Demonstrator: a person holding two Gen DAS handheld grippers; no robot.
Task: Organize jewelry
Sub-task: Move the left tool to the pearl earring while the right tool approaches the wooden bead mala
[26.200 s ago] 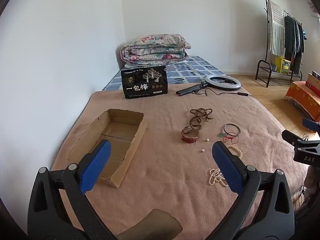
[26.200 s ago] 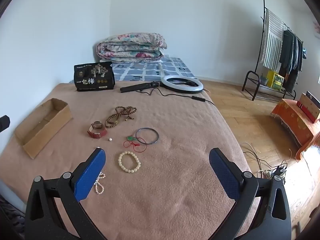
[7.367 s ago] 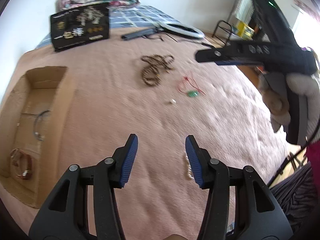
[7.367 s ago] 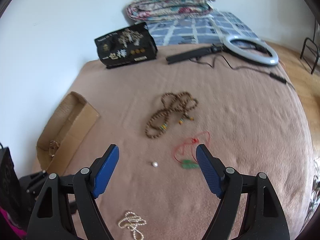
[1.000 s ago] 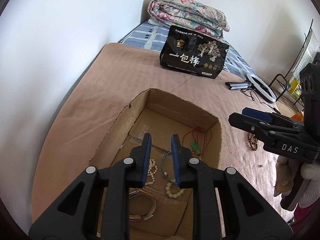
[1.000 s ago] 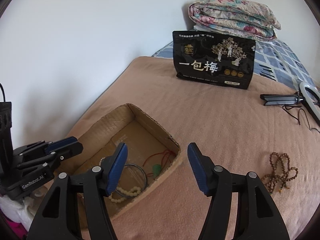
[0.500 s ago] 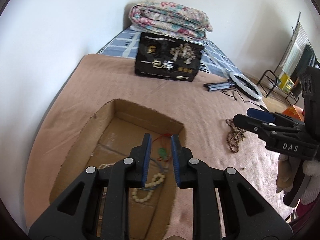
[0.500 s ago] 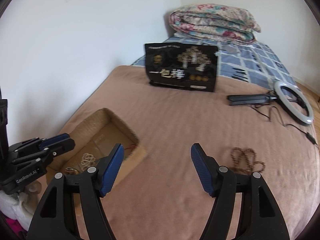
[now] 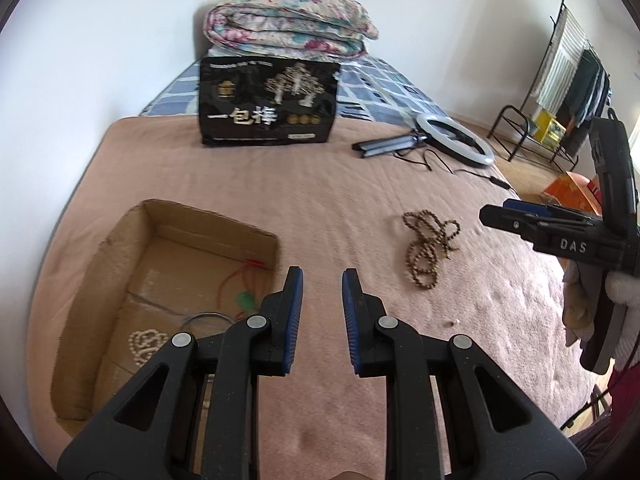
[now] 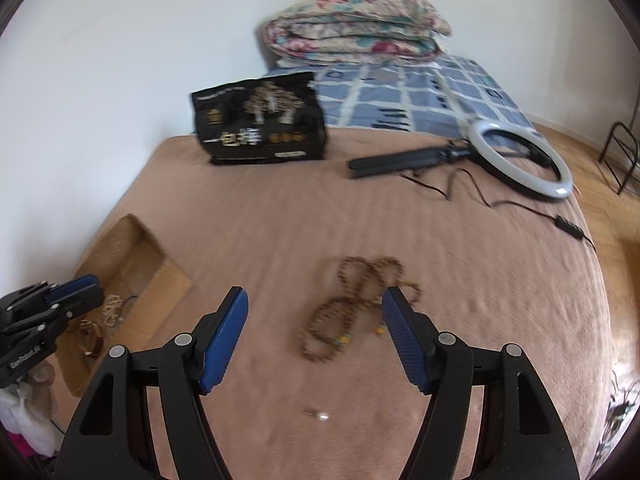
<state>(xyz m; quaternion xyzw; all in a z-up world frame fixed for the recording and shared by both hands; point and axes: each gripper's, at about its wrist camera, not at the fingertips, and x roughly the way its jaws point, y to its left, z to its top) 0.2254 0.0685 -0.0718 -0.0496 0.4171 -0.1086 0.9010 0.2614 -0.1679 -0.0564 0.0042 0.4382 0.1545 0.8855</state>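
Brown bead necklace (image 10: 352,308) lies tangled on pink blanket (image 10: 460,264), long way running toward far wall. Right gripper (image 10: 314,336) wide apart, empty. Left gripper (image 9: 322,312) narrow gap, empty. Cardboard box (image 9: 100,264) partly hidden.

left wrist: high, facing box (image 9: 192,240) | right wrist: facing beads (image 10: 352,308) | shared: both
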